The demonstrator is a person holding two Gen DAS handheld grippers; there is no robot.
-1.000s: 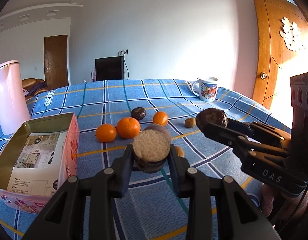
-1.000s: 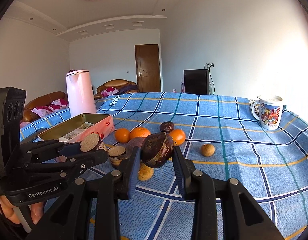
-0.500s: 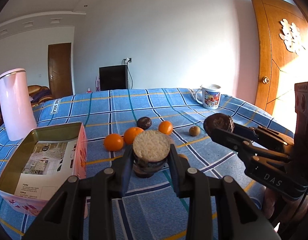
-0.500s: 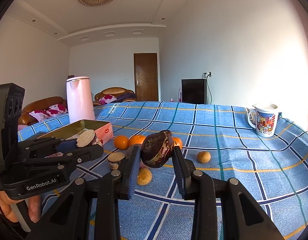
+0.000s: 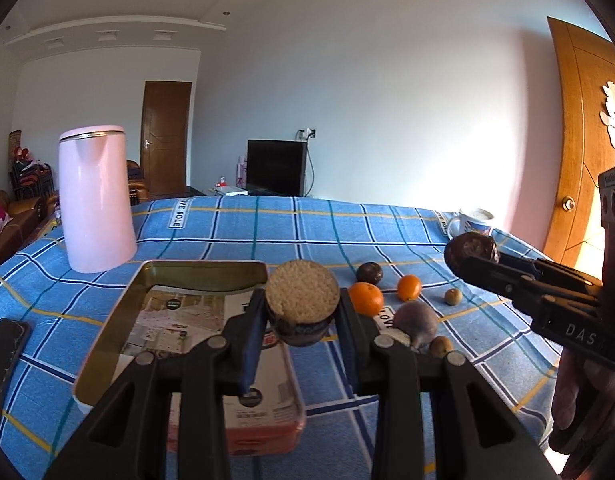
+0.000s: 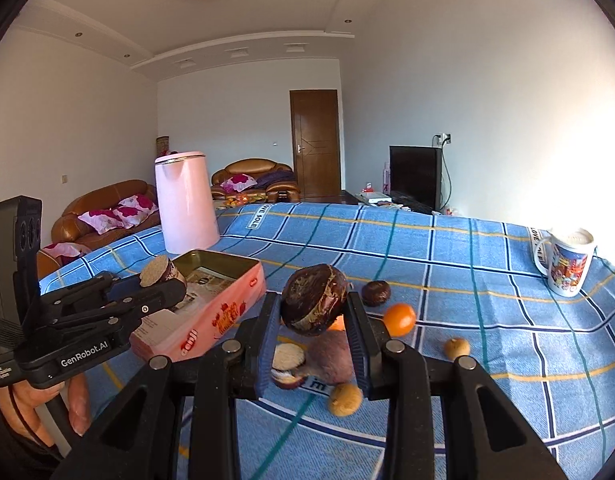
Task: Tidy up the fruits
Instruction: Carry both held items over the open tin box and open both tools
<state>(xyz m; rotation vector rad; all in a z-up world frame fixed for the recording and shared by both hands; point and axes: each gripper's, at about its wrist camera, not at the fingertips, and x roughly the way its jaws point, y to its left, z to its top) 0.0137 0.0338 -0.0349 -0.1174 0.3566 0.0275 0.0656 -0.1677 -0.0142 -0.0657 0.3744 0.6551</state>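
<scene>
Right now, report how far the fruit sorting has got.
Done: nothing; the tin holds only paper. In hand: the left hand-held gripper clamps a cut fruit half over the tin, and the right hand-held gripper clamps a dark fruit. Left: oranges and other small fruits on the blue cloth.

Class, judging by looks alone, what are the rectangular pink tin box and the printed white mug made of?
Rectangular pink tin box: probably thin metal, since its bare gold inside is shiny and the rim is rolled; the outside is printed pink. Printed white mug: likely glazed ceramic, with thick glossy walls.
</scene>
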